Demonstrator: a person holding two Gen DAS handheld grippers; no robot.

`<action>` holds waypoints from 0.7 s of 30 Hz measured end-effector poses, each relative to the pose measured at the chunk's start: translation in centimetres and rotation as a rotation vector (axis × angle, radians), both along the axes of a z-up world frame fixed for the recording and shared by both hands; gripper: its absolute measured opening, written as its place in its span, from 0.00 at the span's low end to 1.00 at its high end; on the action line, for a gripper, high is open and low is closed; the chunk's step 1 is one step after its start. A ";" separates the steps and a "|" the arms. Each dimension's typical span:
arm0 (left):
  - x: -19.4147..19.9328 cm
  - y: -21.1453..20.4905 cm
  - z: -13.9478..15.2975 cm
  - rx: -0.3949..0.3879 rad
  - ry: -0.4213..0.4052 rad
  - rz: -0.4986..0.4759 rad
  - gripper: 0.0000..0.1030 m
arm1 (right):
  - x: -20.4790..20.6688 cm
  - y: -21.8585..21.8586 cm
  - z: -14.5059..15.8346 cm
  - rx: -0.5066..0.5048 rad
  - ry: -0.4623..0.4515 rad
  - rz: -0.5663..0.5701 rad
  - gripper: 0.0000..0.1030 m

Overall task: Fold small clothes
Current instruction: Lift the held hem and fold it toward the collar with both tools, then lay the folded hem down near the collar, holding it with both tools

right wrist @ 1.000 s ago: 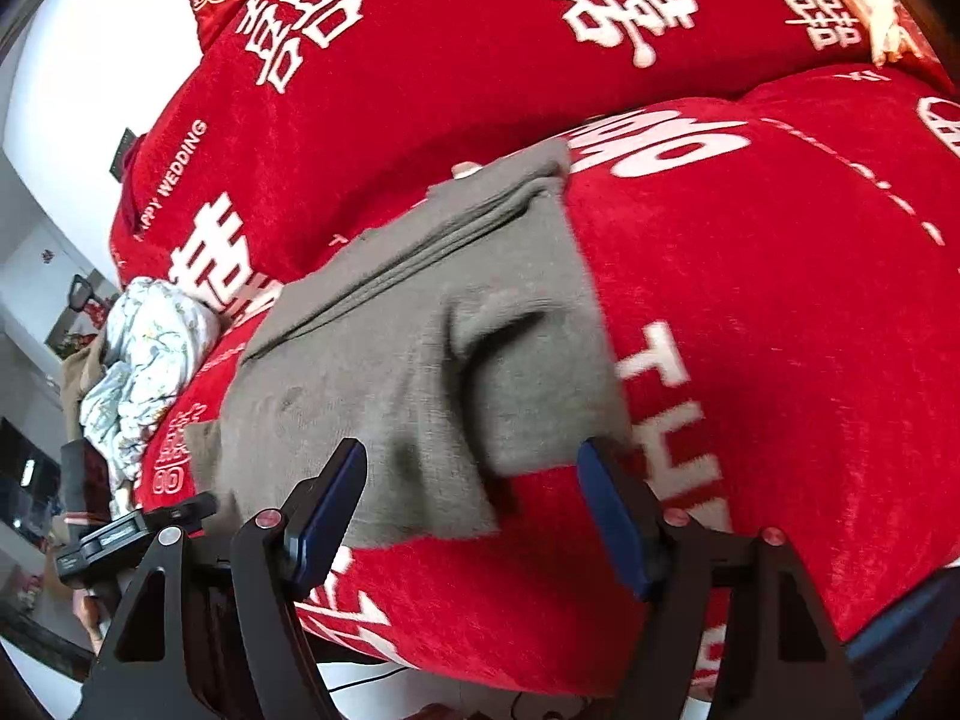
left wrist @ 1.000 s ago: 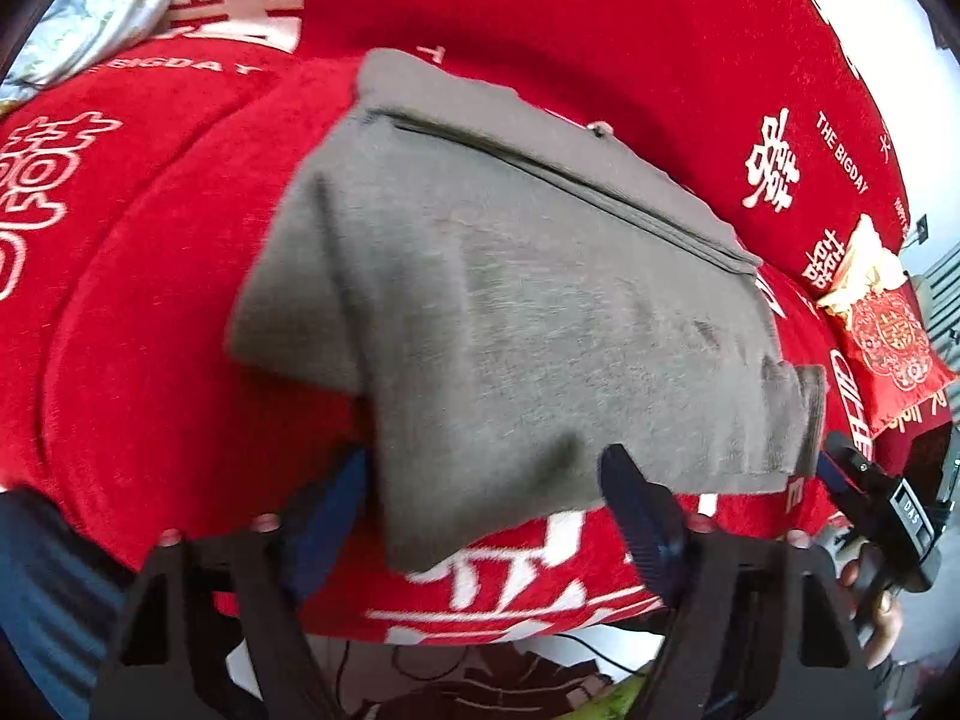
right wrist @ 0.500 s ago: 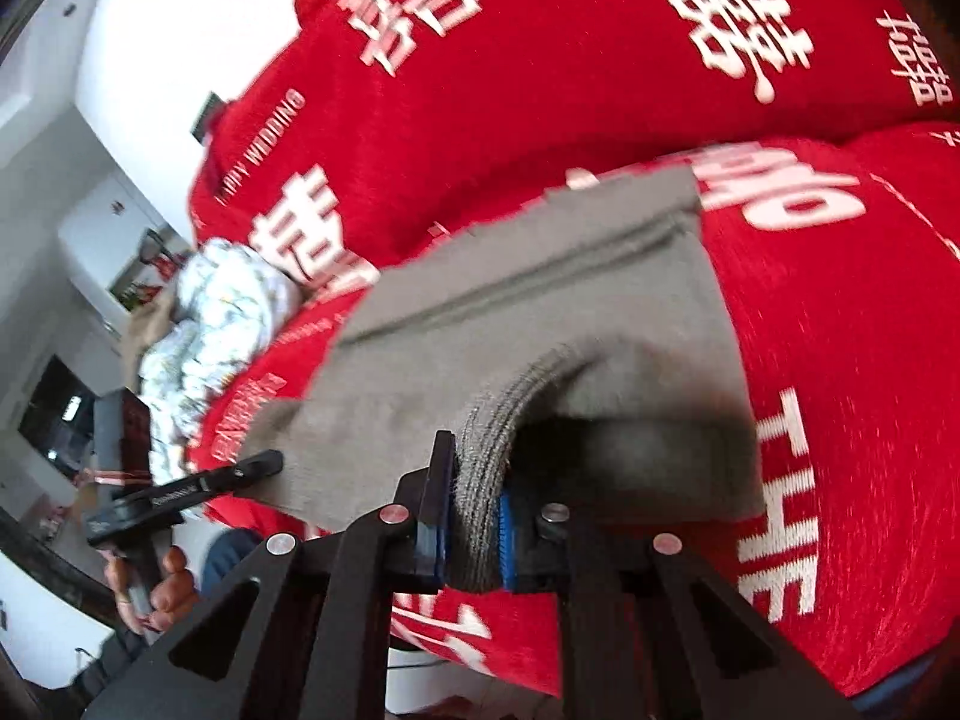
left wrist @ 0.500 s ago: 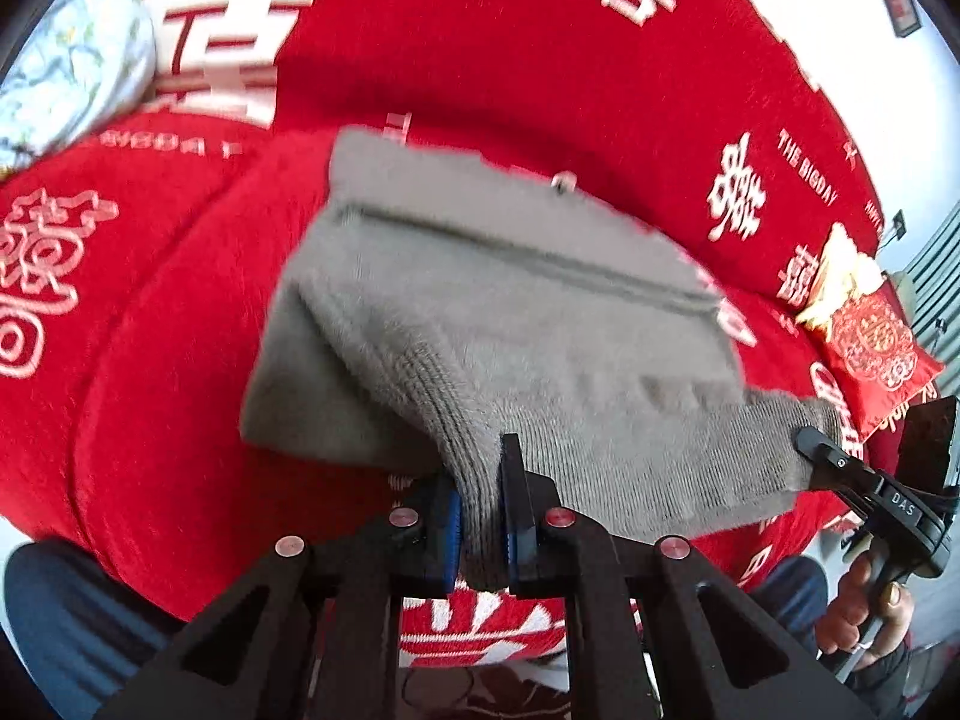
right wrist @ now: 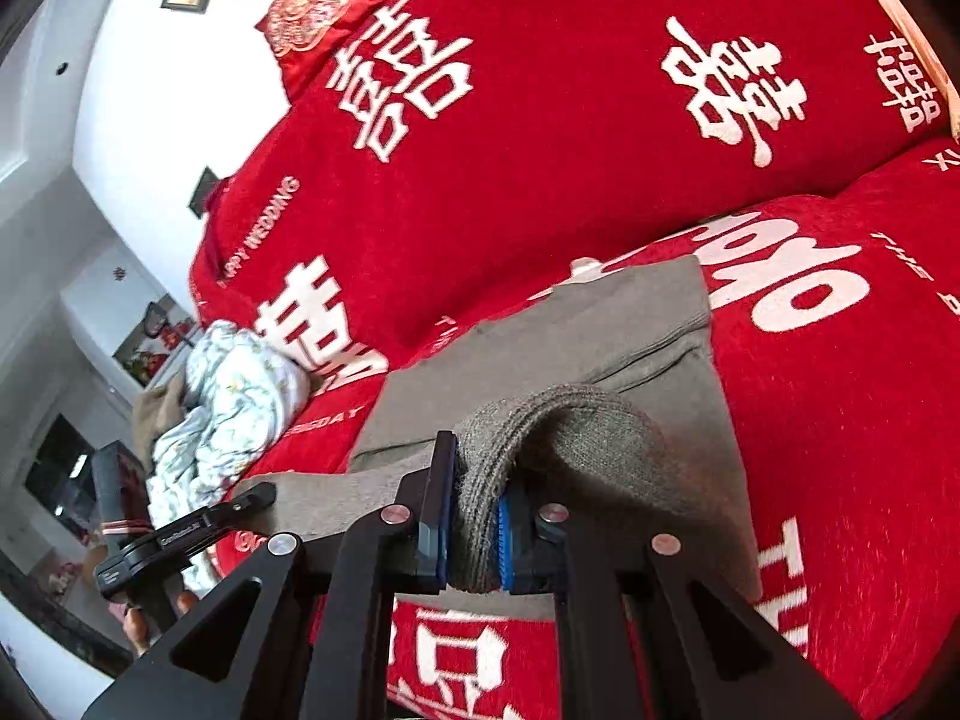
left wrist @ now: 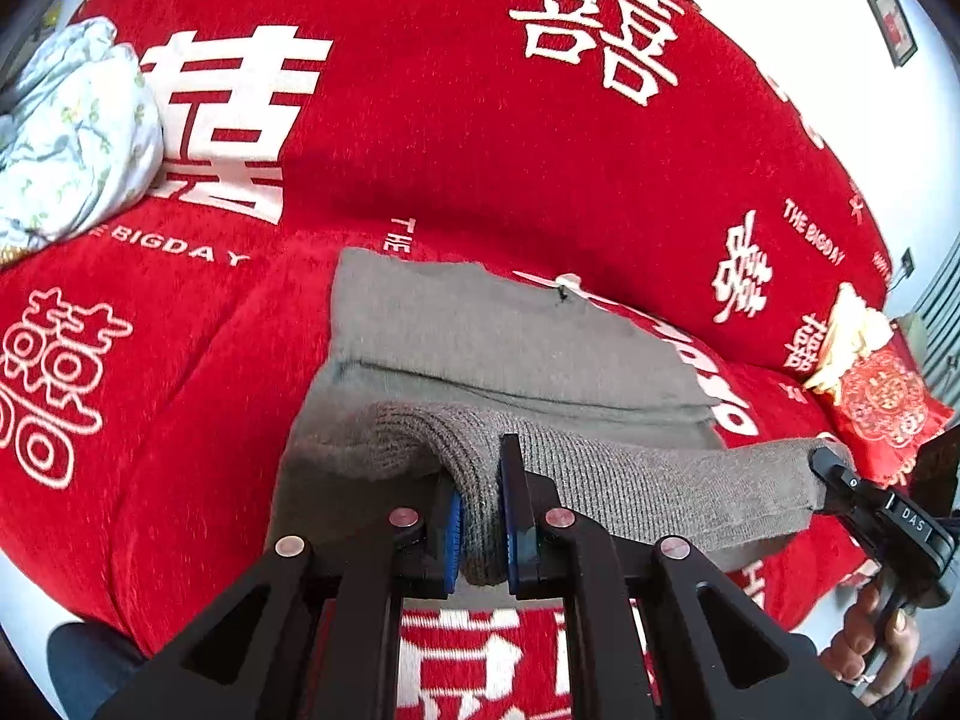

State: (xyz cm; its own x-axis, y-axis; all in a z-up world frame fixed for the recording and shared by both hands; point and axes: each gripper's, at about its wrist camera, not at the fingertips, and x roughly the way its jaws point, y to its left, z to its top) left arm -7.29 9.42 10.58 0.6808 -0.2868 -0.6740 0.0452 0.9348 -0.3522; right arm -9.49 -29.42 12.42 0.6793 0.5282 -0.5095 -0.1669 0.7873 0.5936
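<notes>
Both claws clamped on near hem of grey knit top [left wrist: 510,348]: left gripper [left wrist: 480,516], right gripper [right wrist: 471,534]. Hem lifted off red sofa cover [left wrist: 480,138], far half flat on it; likely fold toward backrest

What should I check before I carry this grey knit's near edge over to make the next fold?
1. Left tongs clamped on the grey knit: ok.
2. Right tongs clamped on the same edge: ok.
3. Edge between both grips taut and lifted: ok.
4. Far half lying flat on the red cover: ok, with one crease.
5. Floral cloth clear of the fold path: ok.
6. All layers caught in each grip: cannot tell.
</notes>
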 end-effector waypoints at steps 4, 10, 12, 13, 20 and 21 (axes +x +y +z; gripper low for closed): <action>1.7 -0.6 0.1 0.016 0.015 0.008 0.11 | 2.0 -0.1 -0.3 -0.020 0.037 -0.023 0.12; 4.0 -1.2 0.5 0.018 0.023 0.016 0.11 | 4.6 -0.3 -0.4 -0.020 0.075 -0.043 0.12; 4.7 -1.3 0.7 0.016 0.022 0.014 0.11 | 5.2 -0.3 -0.4 -0.015 0.086 -0.050 0.12; 5.0 -1.4 0.7 0.014 0.024 0.014 0.11 | 5.6 -0.2 -0.5 -0.019 0.091 -0.052 0.12; 7.5 -1.6 0.4 0.029 0.060 0.031 0.11 | 7.9 0.0 -1.0 -0.028 0.124 -0.062 0.12; 7.8 -1.7 0.3 0.037 0.064 0.033 0.11 | 8.3 0.0 -1.1 -0.028 0.129 -0.064 0.12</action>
